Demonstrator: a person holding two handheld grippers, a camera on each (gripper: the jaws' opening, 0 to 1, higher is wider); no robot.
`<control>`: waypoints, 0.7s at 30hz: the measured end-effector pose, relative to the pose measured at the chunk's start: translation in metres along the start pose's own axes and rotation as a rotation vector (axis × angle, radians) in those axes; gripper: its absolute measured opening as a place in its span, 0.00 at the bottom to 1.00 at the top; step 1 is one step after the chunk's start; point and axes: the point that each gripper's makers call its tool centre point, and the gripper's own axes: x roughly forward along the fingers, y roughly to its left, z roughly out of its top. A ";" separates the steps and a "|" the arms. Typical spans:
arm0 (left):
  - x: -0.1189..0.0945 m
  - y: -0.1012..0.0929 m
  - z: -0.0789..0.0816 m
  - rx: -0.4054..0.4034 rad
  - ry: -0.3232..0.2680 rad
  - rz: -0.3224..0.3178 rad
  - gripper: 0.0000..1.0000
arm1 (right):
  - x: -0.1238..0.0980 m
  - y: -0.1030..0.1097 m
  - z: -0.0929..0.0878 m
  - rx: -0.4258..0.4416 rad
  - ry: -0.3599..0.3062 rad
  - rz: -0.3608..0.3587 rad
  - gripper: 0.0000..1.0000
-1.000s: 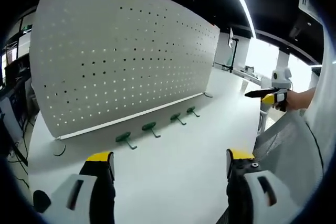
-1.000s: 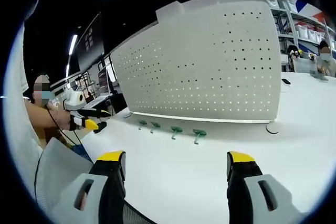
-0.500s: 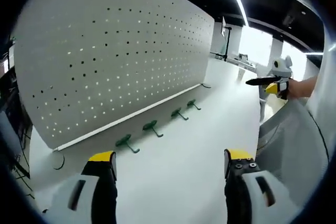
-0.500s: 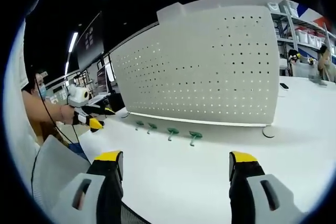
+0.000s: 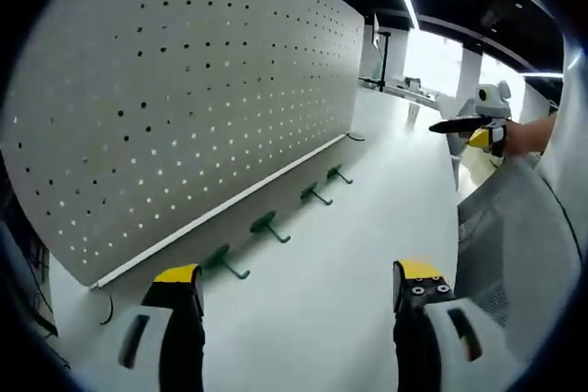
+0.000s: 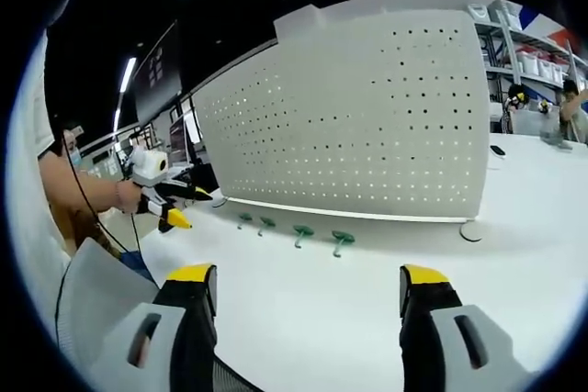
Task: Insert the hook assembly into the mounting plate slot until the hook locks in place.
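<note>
A tall white perforated mounting plate (image 5: 184, 89), its face dotted with rows of small round holes, stands upright on a smooth white table (image 5: 349, 254) and shows in both views. Four green hook assemblies (image 5: 269, 224), each a flat round base with a thin bent stem, lie in a row on the table just in front of the plate's lower edge, apart from one another; the right gripper view shows the same row (image 6: 299, 232).

The left gripper (image 5: 294, 309) hangs above the near table, its yellow-tipped jaws spread wide with nothing between them. The right gripper (image 6: 299, 305) is likewise wide open and empty, held level over the table. Each gripper also appears small at the far side of the other's view, carried in a person's hand (image 6: 124, 196) with forearm outstretched.

No writing can be read.
</note>
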 end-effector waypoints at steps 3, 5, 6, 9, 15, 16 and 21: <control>0.002 0.004 0.000 0.010 0.013 -0.002 0.88 | -0.001 -0.001 0.000 0.003 0.001 -0.004 0.79; 0.004 0.008 0.000 0.014 0.019 -0.002 0.88 | -0.001 -0.001 -0.001 0.004 0.006 -0.005 0.79; 0.005 0.009 0.000 0.014 0.021 -0.003 0.88 | -0.001 -0.001 -0.001 0.005 0.007 -0.006 0.79; 0.008 0.013 -0.001 0.019 0.033 -0.005 0.88 | -0.001 -0.001 -0.001 0.004 0.007 -0.007 0.79; 0.013 0.014 -0.003 0.033 0.058 -0.015 0.88 | -0.002 -0.003 -0.002 0.006 0.012 -0.011 0.78; 0.014 0.014 -0.004 0.036 0.065 -0.019 0.88 | -0.002 -0.003 -0.003 0.007 0.013 -0.011 0.78; 0.019 0.018 -0.004 0.050 0.084 -0.026 0.89 | -0.002 -0.004 -0.004 0.009 0.018 -0.012 0.78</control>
